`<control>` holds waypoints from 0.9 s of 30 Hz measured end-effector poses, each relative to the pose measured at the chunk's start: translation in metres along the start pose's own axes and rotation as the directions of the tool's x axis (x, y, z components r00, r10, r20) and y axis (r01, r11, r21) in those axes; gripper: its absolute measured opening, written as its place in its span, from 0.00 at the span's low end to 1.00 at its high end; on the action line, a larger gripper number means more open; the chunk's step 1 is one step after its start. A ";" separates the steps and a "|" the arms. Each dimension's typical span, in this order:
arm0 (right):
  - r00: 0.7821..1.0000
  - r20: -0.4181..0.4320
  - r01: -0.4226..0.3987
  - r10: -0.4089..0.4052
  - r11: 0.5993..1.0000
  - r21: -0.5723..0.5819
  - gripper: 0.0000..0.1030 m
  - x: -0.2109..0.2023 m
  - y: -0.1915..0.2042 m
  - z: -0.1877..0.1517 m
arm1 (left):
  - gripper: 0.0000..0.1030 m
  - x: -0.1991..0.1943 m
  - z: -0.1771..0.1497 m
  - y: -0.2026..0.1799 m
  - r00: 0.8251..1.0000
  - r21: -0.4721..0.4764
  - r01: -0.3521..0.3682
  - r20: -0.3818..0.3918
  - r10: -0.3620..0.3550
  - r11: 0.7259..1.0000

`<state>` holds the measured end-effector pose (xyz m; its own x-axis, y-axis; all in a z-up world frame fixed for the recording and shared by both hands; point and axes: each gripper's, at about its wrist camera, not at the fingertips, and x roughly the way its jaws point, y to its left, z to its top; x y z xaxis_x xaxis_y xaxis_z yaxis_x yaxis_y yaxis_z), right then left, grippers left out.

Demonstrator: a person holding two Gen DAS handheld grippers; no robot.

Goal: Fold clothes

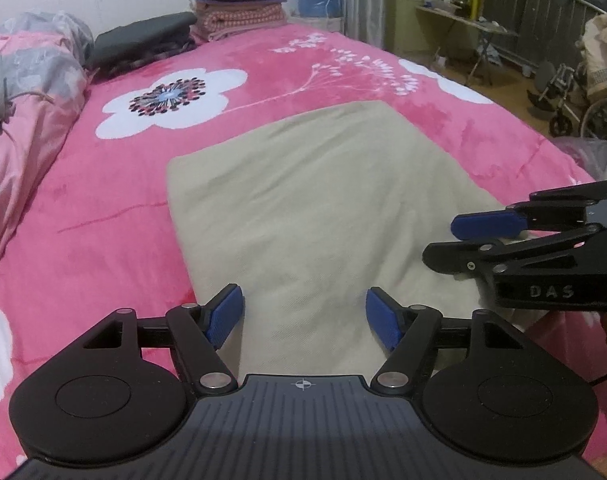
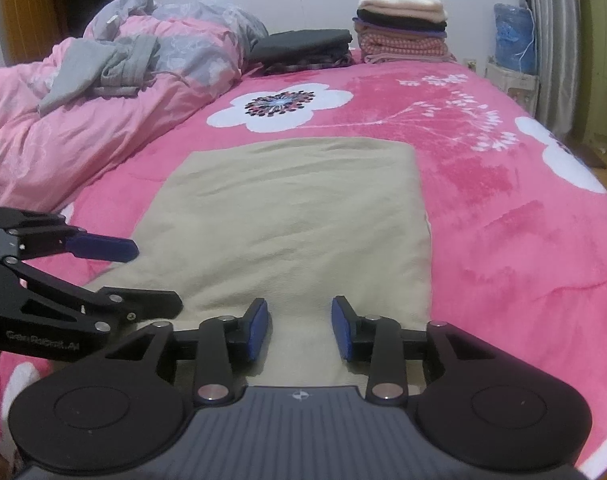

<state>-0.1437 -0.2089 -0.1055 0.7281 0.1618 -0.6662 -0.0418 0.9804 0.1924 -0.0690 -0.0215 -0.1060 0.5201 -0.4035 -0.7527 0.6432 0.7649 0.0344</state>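
My left gripper and right gripper both gape empty over the near edge of the beige garment, lying flat before the folded stack. Soft, limp, light cloth; I'd pinch its near corners.

A pink floral blanket covered the bed ahead of the claw; a wheelchair and cluttered worktop stood far right.
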 end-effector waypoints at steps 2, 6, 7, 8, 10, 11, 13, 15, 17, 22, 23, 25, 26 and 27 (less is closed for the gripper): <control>1.000 0.001 -0.004 0.004 1.000 0.025 0.53 -0.004 -0.001 0.003 | 0.67 0.000 0.000 0.000 1.000 -0.003 0.000 -0.001 0.000 1.000; 0.999 0.042 0.027 -0.029 0.998 0.051 0.70 -0.018 -0.004 0.011 | 0.67 -0.001 0.000 0.000 1.000 -0.011 0.002 -0.003 -0.002 1.000; 0.998 0.053 0.031 -0.034 0.998 0.058 0.74 -0.022 -0.005 0.014 | 0.67 -0.001 0.000 0.001 1.000 -0.013 0.003 -0.003 -0.003 1.000; 0.997 0.059 0.037 -0.041 0.997 0.067 0.78 -0.026 -0.006 0.015 | 0.67 -0.001 0.000 0.001 1.000 -0.016 0.003 -0.004 -0.004 1.000; 0.996 0.067 0.054 -0.059 0.995 0.079 0.86 -0.031 -0.008 0.019 | 0.68 -0.001 0.000 0.001 1.000 -0.018 0.004 -0.005 -0.004 1.000; 0.995 0.069 0.066 -0.072 0.995 0.080 0.92 -0.033 -0.007 0.020 | 0.68 -0.001 0.000 0.001 1.000 -0.018 0.004 -0.006 -0.004 1.000; 0.993 0.072 0.090 -0.096 0.993 0.081 0.98 -0.036 -0.006 0.022 | 0.68 -0.001 0.000 0.001 1.000 -0.020 0.004 -0.008 -0.005 1.000; 0.990 0.076 0.114 -0.120 0.990 0.082 1.00 -0.039 -0.005 0.024 | 0.68 -0.001 0.001 0.001 1.000 -0.022 0.005 -0.010 -0.005 1.000; 0.986 0.079 0.138 -0.144 0.987 0.083 1.00 -0.041 -0.004 0.026 | 0.68 -0.001 0.001 0.002 1.000 -0.026 0.006 -0.014 -0.006 1.000; 0.973 0.088 0.208 -0.212 0.977 0.056 1.00 -0.045 0.002 0.031 | 0.69 0.000 0.003 0.003 1.000 -0.038 0.008 -0.024 -0.009 0.999; 0.971 0.094 0.214 -0.218 0.976 0.048 1.00 -0.046 0.003 0.031 | 0.69 0.000 0.003 0.003 1.000 -0.039 0.006 -0.027 -0.007 0.999; 0.972 0.105 0.206 -0.209 0.978 0.040 1.00 -0.048 0.004 0.031 | 0.69 0.001 0.004 0.003 0.999 -0.043 0.003 -0.035 -0.005 0.999; 0.973 0.110 0.201 -0.204 0.979 0.036 1.00 -0.049 0.004 0.031 | 0.69 0.001 0.005 0.003 0.999 -0.044 0.002 -0.038 -0.004 0.999; 0.974 0.107 0.197 -0.200 0.980 0.034 1.00 -0.048 0.003 0.031 | 0.69 0.001 0.005 0.003 0.999 -0.048 0.001 -0.042 -0.003 0.999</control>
<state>-0.1579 -0.2170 -0.0504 0.7906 -0.0501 -0.6102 0.1256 0.9887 0.0816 -0.0632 -0.0221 -0.1030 0.4940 -0.3841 -0.7800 0.6160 0.7878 0.0022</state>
